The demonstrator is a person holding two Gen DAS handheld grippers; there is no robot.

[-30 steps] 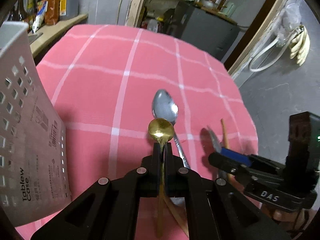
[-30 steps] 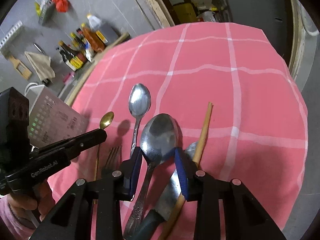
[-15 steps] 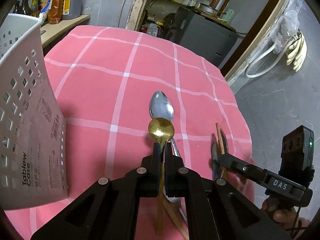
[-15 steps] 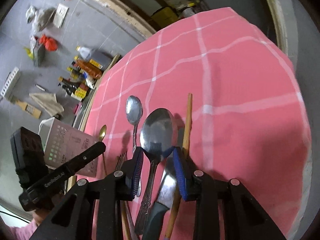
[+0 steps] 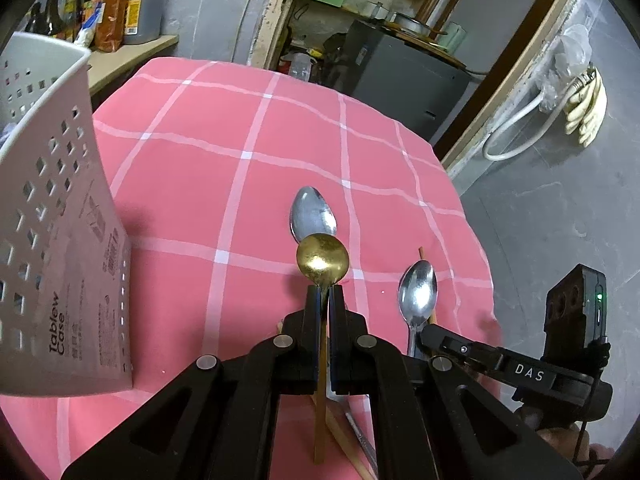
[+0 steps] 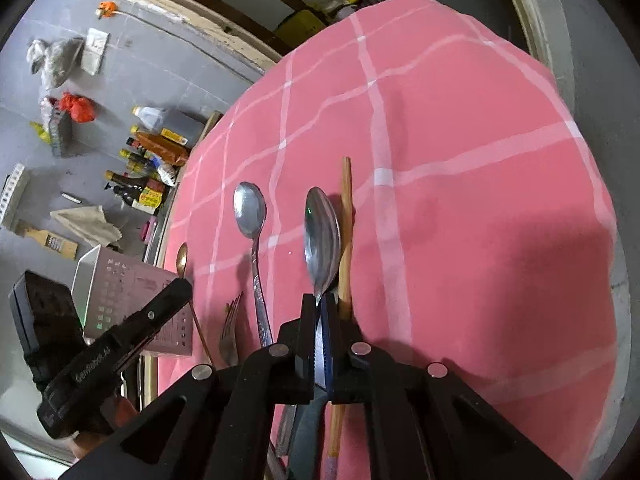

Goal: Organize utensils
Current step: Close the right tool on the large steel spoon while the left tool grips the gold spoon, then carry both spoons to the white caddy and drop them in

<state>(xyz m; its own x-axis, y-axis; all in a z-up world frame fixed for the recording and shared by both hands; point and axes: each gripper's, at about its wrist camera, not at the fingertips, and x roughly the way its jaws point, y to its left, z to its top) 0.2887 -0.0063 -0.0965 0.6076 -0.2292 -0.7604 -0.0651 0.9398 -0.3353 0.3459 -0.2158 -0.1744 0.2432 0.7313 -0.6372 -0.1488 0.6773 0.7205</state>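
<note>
My left gripper (image 5: 324, 292) is shut on a gold spoon (image 5: 322, 258), held above the pink checked tablecloth (image 5: 224, 184). My right gripper (image 6: 319, 300) is shut on the neck of a large steel spoon (image 6: 322, 236), lifted and turned on edge; it also shows in the left wrist view (image 5: 418, 294). A smaller steel spoon (image 6: 250, 212) lies on the cloth, with a fork (image 6: 230, 330) to its left and a wooden chopstick (image 6: 346, 232) to the right. A white perforated utensil case (image 5: 52, 220) stands at the left.
A dark-handled knife (image 6: 304, 436) lies under my right gripper. Sauce bottles (image 5: 108, 8) stand on a wooden counter behind the case. The table's right edge (image 5: 476, 240) drops to grey floor. A dark cabinet (image 5: 404, 76) stands behind the table.
My right gripper has shut on the large steel spoon and lifted it, turning it on edge. My left gripper has risen a little with the gold spoon.
</note>
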